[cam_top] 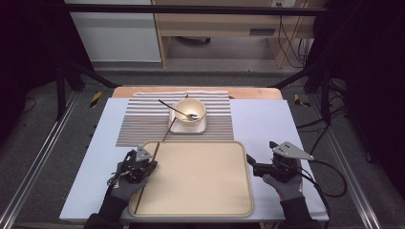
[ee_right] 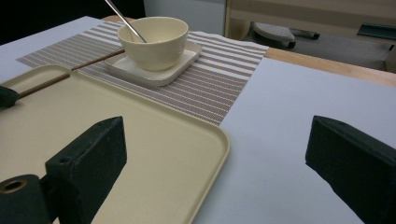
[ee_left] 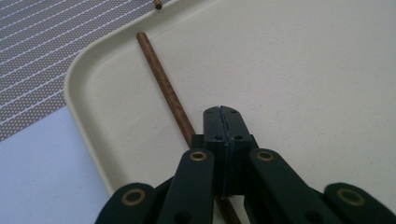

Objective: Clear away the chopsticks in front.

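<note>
A beige tray (cam_top: 248,191) lies at the table's near edge. A brown chopstick (cam_top: 143,188) rests along its left side, in my left gripper view (ee_left: 163,84) passing underneath the jaws. My left gripper (cam_top: 153,165) (ee_left: 222,111) hovers over that side with its pads pressed together and nothing seen between them. A second chopstick (cam_top: 172,124) leans from the tray's far rim toward a cream bowl (cam_top: 190,109) (ee_right: 154,42) holding a metal spoon (cam_top: 174,109). My right gripper (cam_top: 260,151) (ee_right: 217,135) sits open beside the tray's right edge (ee_right: 219,140).
The bowl stands on a square cream plate (cam_top: 200,126) (ee_right: 159,74) on a striped placemat (cam_top: 138,121) (ee_right: 219,88). A pale blue board (cam_top: 267,124) covers the table. Black frame posts stand at both sides, and a cable trails from the right gripper.
</note>
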The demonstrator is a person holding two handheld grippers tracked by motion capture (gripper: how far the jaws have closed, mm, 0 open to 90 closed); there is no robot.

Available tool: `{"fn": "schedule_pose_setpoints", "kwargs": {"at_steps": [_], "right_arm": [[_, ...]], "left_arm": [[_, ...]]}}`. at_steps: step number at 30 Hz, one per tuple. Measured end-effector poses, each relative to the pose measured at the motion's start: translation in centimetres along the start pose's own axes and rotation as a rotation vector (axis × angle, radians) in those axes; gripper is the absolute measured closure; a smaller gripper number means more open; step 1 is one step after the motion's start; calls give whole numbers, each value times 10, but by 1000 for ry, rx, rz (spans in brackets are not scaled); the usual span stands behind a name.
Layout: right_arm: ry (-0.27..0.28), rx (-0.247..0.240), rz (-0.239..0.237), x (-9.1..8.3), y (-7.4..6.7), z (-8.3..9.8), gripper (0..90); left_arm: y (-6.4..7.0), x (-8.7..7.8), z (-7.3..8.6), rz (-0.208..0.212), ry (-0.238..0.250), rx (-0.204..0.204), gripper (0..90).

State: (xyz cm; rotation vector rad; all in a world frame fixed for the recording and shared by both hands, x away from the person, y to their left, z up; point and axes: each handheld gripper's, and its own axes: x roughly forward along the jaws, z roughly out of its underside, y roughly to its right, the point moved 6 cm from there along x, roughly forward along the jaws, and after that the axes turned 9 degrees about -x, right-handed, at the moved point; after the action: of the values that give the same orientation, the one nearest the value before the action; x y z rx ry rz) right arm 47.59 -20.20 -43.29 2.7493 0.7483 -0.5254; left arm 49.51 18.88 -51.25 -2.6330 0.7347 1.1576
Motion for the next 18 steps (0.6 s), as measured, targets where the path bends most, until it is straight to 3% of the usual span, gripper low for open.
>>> {"fn": "schedule_pose_setpoints", "kwargs": {"at_steps": [18], "right_arm": [[-4,4,0,1,0,1,56]], "left_arm": [[-11,-5,2,-15,11,-37,897]]}}
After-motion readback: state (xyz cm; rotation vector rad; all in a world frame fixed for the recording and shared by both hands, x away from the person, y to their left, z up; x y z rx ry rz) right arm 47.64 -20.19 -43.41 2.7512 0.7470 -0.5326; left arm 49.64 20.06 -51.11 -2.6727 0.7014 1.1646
